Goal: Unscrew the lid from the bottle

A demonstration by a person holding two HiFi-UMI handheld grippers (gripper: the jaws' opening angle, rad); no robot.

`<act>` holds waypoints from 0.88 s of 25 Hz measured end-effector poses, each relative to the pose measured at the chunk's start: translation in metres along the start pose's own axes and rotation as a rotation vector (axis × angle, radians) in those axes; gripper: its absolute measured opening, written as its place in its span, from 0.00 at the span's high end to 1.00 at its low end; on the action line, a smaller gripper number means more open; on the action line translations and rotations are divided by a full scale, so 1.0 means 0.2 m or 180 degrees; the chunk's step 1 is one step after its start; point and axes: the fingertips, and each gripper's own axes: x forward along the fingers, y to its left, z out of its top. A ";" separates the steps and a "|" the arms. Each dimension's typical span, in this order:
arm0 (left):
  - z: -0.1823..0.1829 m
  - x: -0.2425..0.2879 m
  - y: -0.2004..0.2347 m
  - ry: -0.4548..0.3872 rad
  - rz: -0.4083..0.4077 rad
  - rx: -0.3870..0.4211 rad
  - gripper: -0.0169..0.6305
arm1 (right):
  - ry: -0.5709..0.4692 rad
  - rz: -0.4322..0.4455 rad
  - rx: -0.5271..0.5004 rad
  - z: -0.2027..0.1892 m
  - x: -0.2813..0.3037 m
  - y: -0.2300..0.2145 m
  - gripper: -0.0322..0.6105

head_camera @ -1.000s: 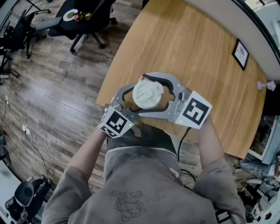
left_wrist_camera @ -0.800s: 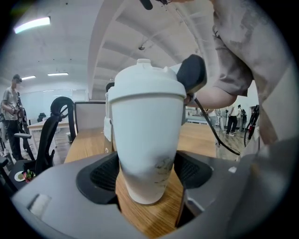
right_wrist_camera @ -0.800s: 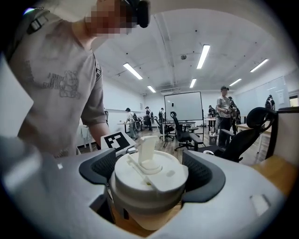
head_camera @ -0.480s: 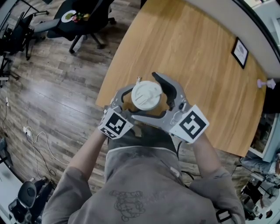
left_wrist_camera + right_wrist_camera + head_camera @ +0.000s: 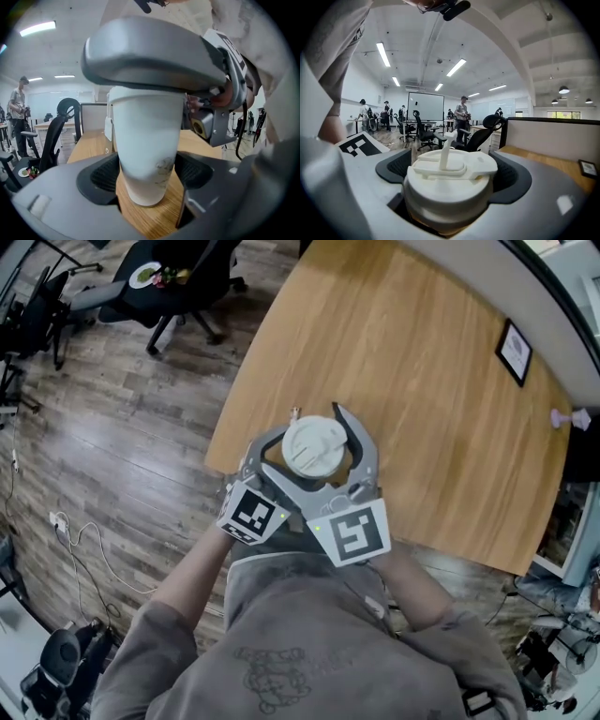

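Wooden desk [image 5: 441,427]: seen in the head view running from frame centre to the upper right.

White bottle [image 5: 146,140]: stood upright on the desk near its lower left edge, at the centre of the head view.

Left tongs [image 5: 148,174]: clamped on the lower body of the bottle, both ribbed pads [image 5: 104,173] pressed against its sides.

Right tongs [image 5: 452,172]: placed higher, at lid level, crossed over the left tongs in the head view. Jaws have just been opening and are held apart, with the lid between them and not gripped.

White lid [image 5: 450,183]: seated on the bottle top, its thin tab raised upright.
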 end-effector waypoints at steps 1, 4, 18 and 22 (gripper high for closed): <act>0.00 0.00 0.00 -0.0004 0.0010 -0.0010 0.41 | -0.0004 0.0015 0.0011 0.00 0.00 0.00 0.14; 0.00 0.00 0.01 -0.0014 0.0010 -0.0042 0.41 | 0.0013 0.0215 0.0019 0.01 0.01 0.01 0.16; 0.00 0.00 0.00 -0.0027 -0.0480 0.0074 0.41 | -0.0046 0.2452 -0.0477 0.01 -0.05 0.14 0.16; 0.00 0.00 0.00 -0.0007 -0.0524 0.0057 0.41 | -0.0041 0.2564 -0.0679 0.01 -0.06 0.15 0.16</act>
